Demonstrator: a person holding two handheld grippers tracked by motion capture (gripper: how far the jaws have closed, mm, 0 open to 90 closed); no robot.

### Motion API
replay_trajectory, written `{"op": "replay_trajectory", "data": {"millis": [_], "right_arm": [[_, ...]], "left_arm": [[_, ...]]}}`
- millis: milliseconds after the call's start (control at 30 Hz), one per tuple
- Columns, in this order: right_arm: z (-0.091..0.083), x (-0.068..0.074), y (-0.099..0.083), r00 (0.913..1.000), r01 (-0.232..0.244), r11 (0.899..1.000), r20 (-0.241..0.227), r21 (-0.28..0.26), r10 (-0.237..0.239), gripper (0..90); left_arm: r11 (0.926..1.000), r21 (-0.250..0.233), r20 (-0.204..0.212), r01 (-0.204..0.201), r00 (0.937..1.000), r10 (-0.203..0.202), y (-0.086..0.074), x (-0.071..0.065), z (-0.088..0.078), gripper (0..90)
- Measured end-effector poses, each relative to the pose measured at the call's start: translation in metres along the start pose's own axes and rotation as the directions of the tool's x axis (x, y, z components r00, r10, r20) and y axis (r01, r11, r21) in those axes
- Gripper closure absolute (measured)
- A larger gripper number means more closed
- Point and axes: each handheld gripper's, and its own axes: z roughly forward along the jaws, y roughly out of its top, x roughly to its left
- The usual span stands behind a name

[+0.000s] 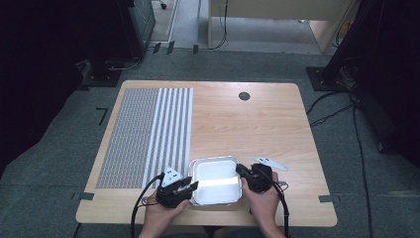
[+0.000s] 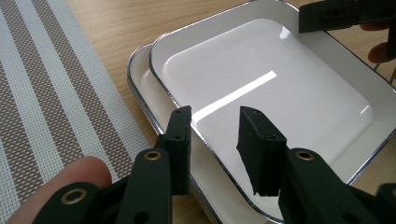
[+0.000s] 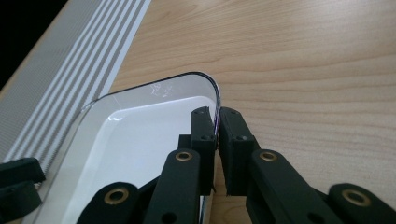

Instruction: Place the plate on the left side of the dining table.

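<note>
Two white square plates with thin metallic rims lie stacked near the table's front edge, the upper plate (image 1: 214, 159) (image 2: 280, 107) shifted off the lower plate (image 2: 140, 70). My left gripper (image 1: 192, 186) (image 2: 217, 135) is at the stack's left side. Its jaws stand apart astride the upper plate's rim, one over the lower plate and one over the upper plate's inside, and the pads are not pressing. My right gripper (image 1: 239, 170) (image 3: 218, 121) is shut on the rim of the plate (image 3: 140, 135) near its far right corner. The right gripper (image 2: 345, 16) also appears beyond the plate in the left gripper view.
A striped woven placemat (image 1: 143, 134) (image 2: 46, 93) (image 3: 70, 60) covers the left part of the wooden table (image 1: 257, 129), close to the plates. A round dark grommet (image 1: 244, 96) sits near the far edge. Bare wood lies beyond and right of the plates.
</note>
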Motion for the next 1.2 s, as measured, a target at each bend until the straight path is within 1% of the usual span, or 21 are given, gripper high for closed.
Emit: {"op": "replay_trajectory", "data": {"millis": [33,67,167,267,333,400,433,500,533,567,633,667,767,800,833,867,900,967,1033,1200], "right_arm": [[-0.001,-0.002,0.000,0.9996,-0.028,1.000,-0.007,-0.002,0.028,86.1],[-0.002,-0.003,-0.001,0.9991,-0.042,0.999,-0.003,-0.005,0.042,86.6],[-0.006,-0.005,-0.002,0.9984,-0.055,0.998,0.008,-0.025,0.056,87.1],[-0.010,-0.007,-0.002,0.9985,-0.045,0.998,0.030,-0.043,0.047,87.2],[-0.011,-0.009,-0.001,0.9980,-0.056,0.998,0.026,-0.040,0.057,87.1],[-0.012,-0.010,-0.001,0.9986,-0.045,0.998,0.027,-0.040,0.046,86.6],[-0.012,-0.010,-0.001,0.9987,-0.045,0.999,0.023,-0.030,0.046,85.8],[-0.011,-0.009,-0.001,0.9993,-0.037,0.999,0.011,-0.029,0.037,80.6],[-0.011,-0.008,-0.002,0.9996,-0.017,1.000,0.022,-0.019,0.017,82.1],[-0.011,-0.008,-0.002,0.9996,-0.017,1.000,0.022,-0.019,0.017,82.1],[-0.010,-0.007,-0.003,0.9992,-0.011,1.000,0.039,-0.008,0.011,83.5],[-0.009,-0.008,-0.003,0.9993,-0.014,1.000,0.035,-0.005,0.014,84.3],[-0.009,-0.008,-0.003,0.9985,-0.041,0.999,0.035,-0.009,0.041,85.1],[-0.009,-0.009,-0.003,0.9976,-0.061,0.998,0.031,-0.010,0.061,85.3],[-0.009,-0.011,-0.003,0.9953,-0.095,0.995,0.019,-0.013,0.095,86.1],[-0.009,-0.014,-0.004,0.9899,-0.141,0.990,0.010,-0.008,0.141,87.1],[-0.009,-0.014,-0.004,0.9899,-0.141,0.990,0.010,-0.008,0.141,87.1],[-0.009,-0.018,-0.005,0.9833,-0.182,0.983,-0.009,-0.012,0.182,87.2],[-0.009,-0.019,-0.006,0.9825,-0.186,0.982,-0.005,-0.026,0.186,87.7],[-0.009,-0.018,-0.008,0.9809,-0.194,0.980,-0.001,-0.045,0.195,87.8]], "left_arm": [[1.0000,0.000,0.003,-0.001,1.0000,0.001,0.000,0.000,0.000,65.7],[1.0000,0.001,0.006,-0.002,1.0000,0.002,0.000,0.000,0.000,65.6],[1.0000,0.003,0.014,-0.004,0.9999,0.003,-0.001,-0.001,0.000,65.1],[0.9999,0.007,0.023,-0.011,0.9997,0.011,-0.001,-0.003,0.001,64.8],[0.9998,0.009,0.027,-0.017,0.9995,0.017,-0.001,-0.005,0.002,64.6],[0.9996,0.013,0.032,-0.023,0.9992,0.023,-0.001,-0.007,0.004,64.3],[0.9995,0.016,0.034,-0.026,0.9991,0.025,-0.002,-0.008,0.004,64.3],[0.9994,0.021,0.035,-0.028,0.9990,0.027,-0.002,-0.009,0.006,64.3],[0.9993,0.023,0.035,-0.030,0.9990,0.029,-0.003,-0.010,0.006,64.2],[0.9993,0.024,0.034,-0.030,0.9990,0.029,-0.003,-0.010,0.006,64.2],[0.9992,0.027,0.033,-0.030,0.9990,0.029,-0.003,-0.010,0.007,64.2],[0.9992,0.027,0.031,-0.029,0.9991,0.029,-0.003,-0.010,0.007,64.2],[0.9993,0.027,0.029,-0.027,0.9992,0.026,-0.003,-0.010,0.007,64.0],[0.9993,0.026,0.029,-0.027,0.9992,0.027,-0.003,-0.011,0.008,64.0],[0.9993,0.026,0.029,-0.028,0.9992,0.027,-0.003,-0.011,0.008,63.9],[0.9993,0.025,0.033,-0.028,0.9991,0.027,-0.003,-0.011,0.008,63.1],[0.9994,0.023,0.040,-0.026,0.9989,0.025,-0.003,-0.012,0.007,63.1],[0.9994,0.019,0.042,-0.027,0.9988,0.026,-0.003,-0.013,0.007,62.9],[0.9997,0.016,0.048,-0.018,0.9987,0.017,-0.002,-0.013,0.007,61.7],[0.9995,0.032,0.064,-0.006,0.9980,0.004,-0.003,-0.016,0.010,60.6]]}}
